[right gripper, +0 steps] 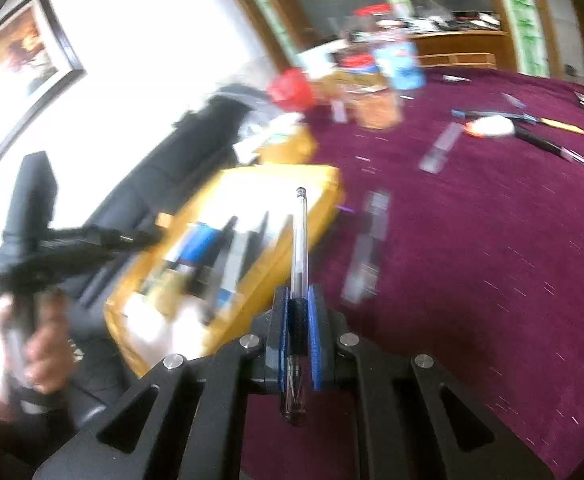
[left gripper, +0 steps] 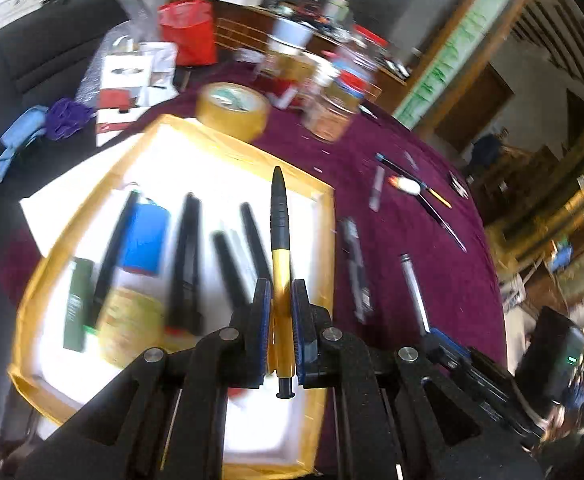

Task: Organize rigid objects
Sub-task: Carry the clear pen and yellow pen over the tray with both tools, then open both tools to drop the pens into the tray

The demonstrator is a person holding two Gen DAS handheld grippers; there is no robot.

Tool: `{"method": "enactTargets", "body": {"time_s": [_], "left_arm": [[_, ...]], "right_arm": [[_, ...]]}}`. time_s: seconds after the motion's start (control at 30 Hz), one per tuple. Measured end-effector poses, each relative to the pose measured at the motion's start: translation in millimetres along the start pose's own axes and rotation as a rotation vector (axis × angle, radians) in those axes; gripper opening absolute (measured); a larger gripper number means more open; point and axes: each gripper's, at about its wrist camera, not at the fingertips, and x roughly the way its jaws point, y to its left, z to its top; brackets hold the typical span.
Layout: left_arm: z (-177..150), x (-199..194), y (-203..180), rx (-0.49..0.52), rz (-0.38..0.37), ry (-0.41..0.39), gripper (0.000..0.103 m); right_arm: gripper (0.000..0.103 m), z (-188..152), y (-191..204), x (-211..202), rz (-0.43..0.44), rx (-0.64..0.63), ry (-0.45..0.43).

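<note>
My left gripper (left gripper: 280,286) is shut on a yellow and black pen (left gripper: 279,216) that points away from me over the right side of a yellow-rimmed white tray (left gripper: 227,148). Several black pens (left gripper: 185,256), a blue box (left gripper: 145,236), a green tube and a round tin lie in that tray. My right gripper (right gripper: 299,292) is shut on a clear pen (right gripper: 300,236) with a black grip, held above the maroon cloth near the tray (right gripper: 324,184). At the left of the right wrist view a hand holds the left gripper's handle (right gripper: 31,216).
Loose pens (left gripper: 354,264) and a silver tube (left gripper: 414,292) lie on the maroon cloth (left gripper: 432,240) right of the tray. A tape roll (left gripper: 231,108), jars (left gripper: 332,108) and a red bag (left gripper: 189,30) crowd the far side. A dark sofa (left gripper: 7,92) stands to the left.
</note>
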Motion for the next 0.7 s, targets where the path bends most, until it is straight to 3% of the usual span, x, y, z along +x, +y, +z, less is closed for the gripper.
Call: {"method": "enactTargets", "body": {"time_s": [0.27, 0.7], "left_arm": [[7.8, 43.5, 32.6, -0.102, -0.004, 0.068, 0.007], [-5.3, 67.8, 34.8, -0.083, 0.055, 0.107, 0.007]], "right_arm": [[0.009, 34.6, 49.7, 69.1, 0.058, -0.042, 0.071], [0.009, 41.0, 44.0, 139.6, -0.048, -0.043, 0.189]]}}
